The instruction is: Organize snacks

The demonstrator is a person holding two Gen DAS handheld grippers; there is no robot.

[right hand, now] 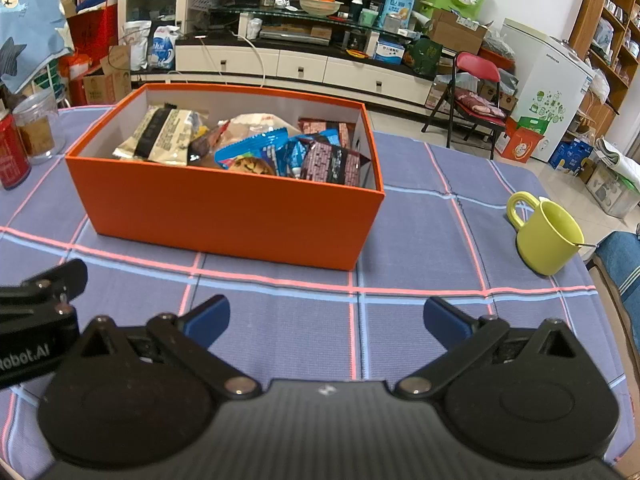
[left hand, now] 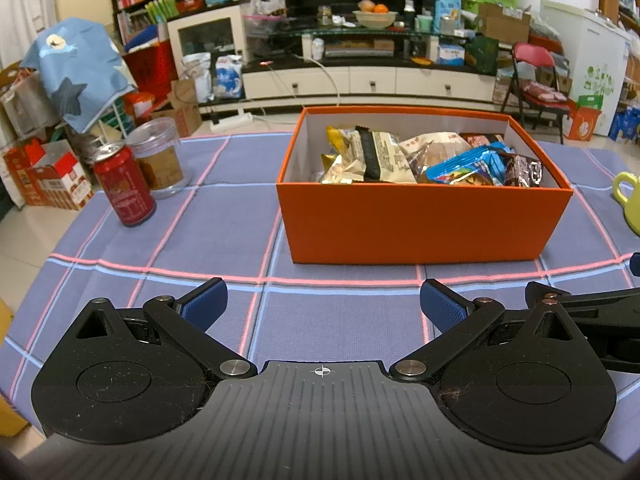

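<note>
An orange box (left hand: 420, 224) stands on the blue checked tablecloth, also seen in the right wrist view (right hand: 224, 216). It holds several snack packets (left hand: 420, 160) (right hand: 248, 148): cream, blue, brown and gold ones. My left gripper (left hand: 323, 304) is open and empty, low over the cloth in front of the box. My right gripper (right hand: 326, 318) is open and empty, beside the left one, in front of the box's right part. Part of the right gripper shows at the left view's right edge (left hand: 592, 312).
A red can (left hand: 124, 186) and a clear jar (left hand: 158, 158) stand left of the box. A yellow-green mug (right hand: 546, 236) stands to the right near the table edge. Behind the table are a TV cabinet, a red folding chair (right hand: 476, 92) and clutter.
</note>
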